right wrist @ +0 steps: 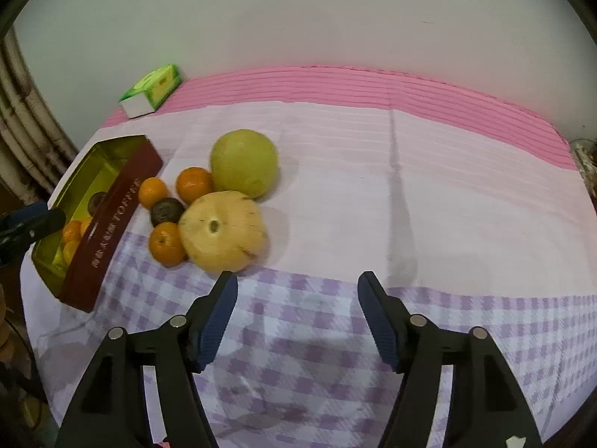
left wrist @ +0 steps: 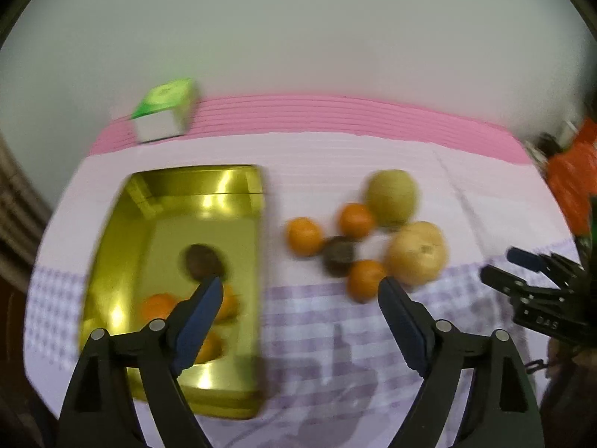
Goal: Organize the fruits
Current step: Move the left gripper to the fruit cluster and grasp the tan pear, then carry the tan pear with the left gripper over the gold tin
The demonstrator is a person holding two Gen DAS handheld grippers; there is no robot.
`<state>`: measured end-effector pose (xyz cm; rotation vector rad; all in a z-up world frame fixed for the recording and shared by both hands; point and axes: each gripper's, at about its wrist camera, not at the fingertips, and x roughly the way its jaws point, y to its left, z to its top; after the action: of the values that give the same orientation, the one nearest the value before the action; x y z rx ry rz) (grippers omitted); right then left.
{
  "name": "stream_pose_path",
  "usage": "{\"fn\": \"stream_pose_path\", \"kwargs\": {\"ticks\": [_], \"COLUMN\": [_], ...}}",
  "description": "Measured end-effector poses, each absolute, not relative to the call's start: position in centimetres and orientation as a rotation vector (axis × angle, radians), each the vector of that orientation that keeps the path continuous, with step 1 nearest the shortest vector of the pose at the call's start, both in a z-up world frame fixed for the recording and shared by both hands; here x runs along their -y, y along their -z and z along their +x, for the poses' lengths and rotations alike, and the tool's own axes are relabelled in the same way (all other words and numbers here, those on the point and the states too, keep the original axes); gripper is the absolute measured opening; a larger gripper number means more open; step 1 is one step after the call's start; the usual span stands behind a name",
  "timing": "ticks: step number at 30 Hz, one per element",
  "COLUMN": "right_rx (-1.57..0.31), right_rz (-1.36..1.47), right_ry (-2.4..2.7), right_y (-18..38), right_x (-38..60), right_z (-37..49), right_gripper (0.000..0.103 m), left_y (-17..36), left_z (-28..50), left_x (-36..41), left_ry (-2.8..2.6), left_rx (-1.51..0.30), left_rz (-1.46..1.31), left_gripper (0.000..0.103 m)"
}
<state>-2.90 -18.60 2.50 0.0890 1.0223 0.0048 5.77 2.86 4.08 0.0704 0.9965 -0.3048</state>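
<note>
Loading the gold-lined rectangular tin w/ dark red outer wall (right wrist: 108, 231) is the step, I reckon; it sits at the table's left on the pink-and-lilac checked cloth (right wrist: 373, 186), already holding a dark round fruit and a few small oranges. Biggest first: I'd take the green-yellow round pomelo-like fruit (right wrist: 244, 162), then the pale tan round fruit (right wrist: 223, 232) touching it, approaching from above w/ max spread. Left gripper (left wrist: 300, 291) stands wide, empty, btwn tin and pile; right gripper (right wrist: 297, 285) half-spread, empty. The small oranges (right wrist: 166, 242) and dark brown fruit (right wrist: 166, 211) go last.

Bare cloth (right wrist: 429, 194) right of fruit cluster (right wrist: 224, 201); tin (right wrist: 108, 231) left.
</note>
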Motion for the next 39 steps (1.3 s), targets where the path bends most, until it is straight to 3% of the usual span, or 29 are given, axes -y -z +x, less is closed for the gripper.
{"fn": "stream_pose_path", "kwargs": {"ticks": [4,16,29,36,39], "right_rx": [-0.998,-0.991,-0.978,-0.976,-0.976], "right_rz": [0.125,0.181,0.226,0.233,0.232], "right_ry": [0.043,0.190,0.180,0.182,0.184], "right_y": [-3.0,-2.4,-2.8,-2.8,-2.8], "right_x": [20.6,25.7,26.2,26.4,26.4], "right_z": [-3.8,-3.9,-3.8,-3.9,-3.8], "right_gripper": [0.073,0.075,0.076,0.076,0.076], "left_y": [-3.7,-1.0,2.2,3.4,3.4], "left_z": [5.9,9.0,11.1,11.7,11.6], "left_x": [1.0,9.2,10.8,11.0,10.7], "left_ry": [0.391,0.453,0.387,0.375,0.377], "left_rx": [-1.010,-1.121,-1.211,-1.246,-1.247], "left_rz": [0.119,0.147,0.140,0.124,0.105], "left_gripper": [0.085,0.085,0.084,0.071,0.070]}}
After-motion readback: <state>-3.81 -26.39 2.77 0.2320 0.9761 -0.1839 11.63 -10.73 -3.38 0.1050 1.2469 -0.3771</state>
